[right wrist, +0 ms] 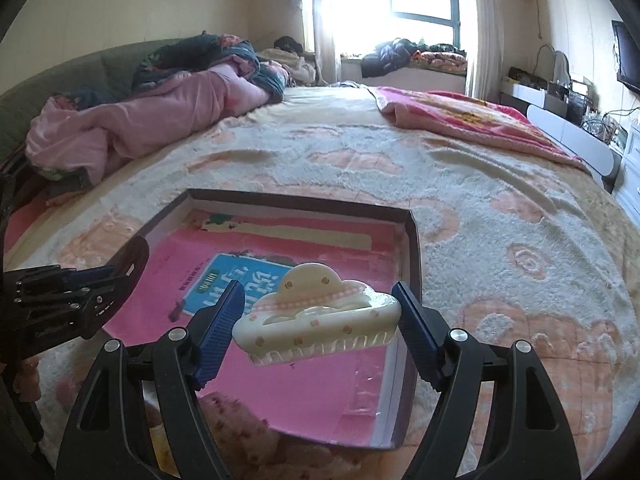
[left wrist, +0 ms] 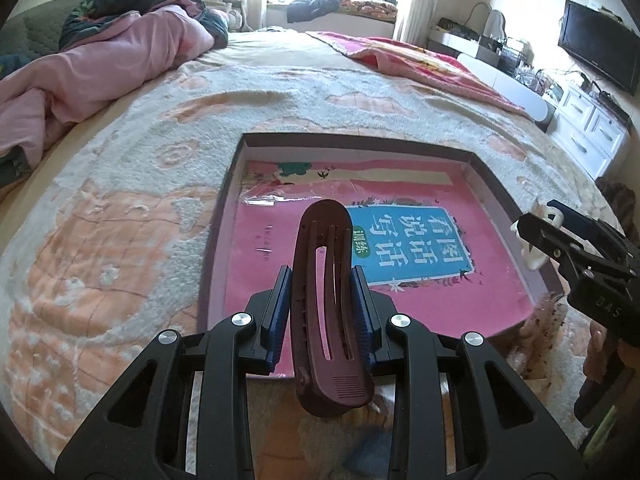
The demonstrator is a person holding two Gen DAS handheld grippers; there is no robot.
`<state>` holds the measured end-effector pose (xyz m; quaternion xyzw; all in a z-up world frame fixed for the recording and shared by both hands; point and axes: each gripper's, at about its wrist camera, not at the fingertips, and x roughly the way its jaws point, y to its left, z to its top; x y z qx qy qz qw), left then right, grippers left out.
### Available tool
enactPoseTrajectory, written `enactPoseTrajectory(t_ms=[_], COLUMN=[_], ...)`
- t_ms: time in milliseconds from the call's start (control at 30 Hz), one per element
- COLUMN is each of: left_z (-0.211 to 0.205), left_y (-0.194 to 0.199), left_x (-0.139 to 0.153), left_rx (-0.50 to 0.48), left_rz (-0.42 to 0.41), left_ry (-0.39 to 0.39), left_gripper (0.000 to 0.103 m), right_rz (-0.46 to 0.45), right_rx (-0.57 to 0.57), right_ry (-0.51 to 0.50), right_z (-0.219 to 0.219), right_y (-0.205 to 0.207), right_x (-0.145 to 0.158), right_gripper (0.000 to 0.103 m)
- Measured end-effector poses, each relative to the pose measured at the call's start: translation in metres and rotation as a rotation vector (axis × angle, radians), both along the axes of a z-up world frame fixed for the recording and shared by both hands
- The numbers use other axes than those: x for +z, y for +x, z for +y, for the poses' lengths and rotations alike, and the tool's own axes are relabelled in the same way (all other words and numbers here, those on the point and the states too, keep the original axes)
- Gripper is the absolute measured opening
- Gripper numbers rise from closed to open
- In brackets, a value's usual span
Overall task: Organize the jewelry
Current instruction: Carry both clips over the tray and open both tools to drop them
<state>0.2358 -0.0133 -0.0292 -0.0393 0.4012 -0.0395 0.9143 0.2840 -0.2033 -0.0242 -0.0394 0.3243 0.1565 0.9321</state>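
Observation:
My left gripper (left wrist: 322, 280) is shut on a dark maroon hair clip (left wrist: 324, 304), held upright above the near edge of a shallow dark-rimmed box (left wrist: 352, 141) lined with a pink book. My right gripper (right wrist: 318, 304) is shut on a cream cloud-shaped claw clip (right wrist: 316, 320) with pink dots, held over the box (right wrist: 414, 248) near its right wall. In the left wrist view the right gripper (left wrist: 532, 240) shows at the right with the cream clip (left wrist: 534, 258). In the right wrist view the left gripper (right wrist: 116, 276) shows at the left with the maroon clip (right wrist: 132, 256).
The box lies on a fluffy cream and peach blanket (left wrist: 120, 208) on a bed. A pink duvet (left wrist: 100, 64) is piled at the far left, a pink-red blanket (left wrist: 420, 64) at the far right. White drawers (left wrist: 592, 128) and a TV (left wrist: 600, 52) stand to the right.

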Motion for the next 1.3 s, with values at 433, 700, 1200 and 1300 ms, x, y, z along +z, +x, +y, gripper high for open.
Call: enactPoseTrajectory(t_ms=[433, 700, 1200, 1300], left_z=[-0.008, -0.007, -0.001, -0.002], left_y=[0.014, 0.015, -0.007, -0.018], left_x=[-0.015, -0.019, -0.002, 0.009], left_rx=[-0.020, -0.019, 0.010, 0.015], left_rz=[0.034, 0.038, -0.048, -0.094], left_ry=[0.018, 0.012, 0.009, 0.014], left_gripper=[0.022, 0.022, 0.049, 0.058], right_rz=[0.085, 0.103, 0.025, -0.013], right_rx=[0.004, -0.019, -0.057, -0.068], right_ry=[-0.012, 0.014, 0.110, 0.120], right_z=[-0.001, -0.009, -0.028, -0.032], right_y=[0.009, 0.010, -0.009, -0.019], right_x=[-0.028, -0.033, -0.015, -0.008], right_gripper=[0.073, 0.077, 0.094, 0.095])
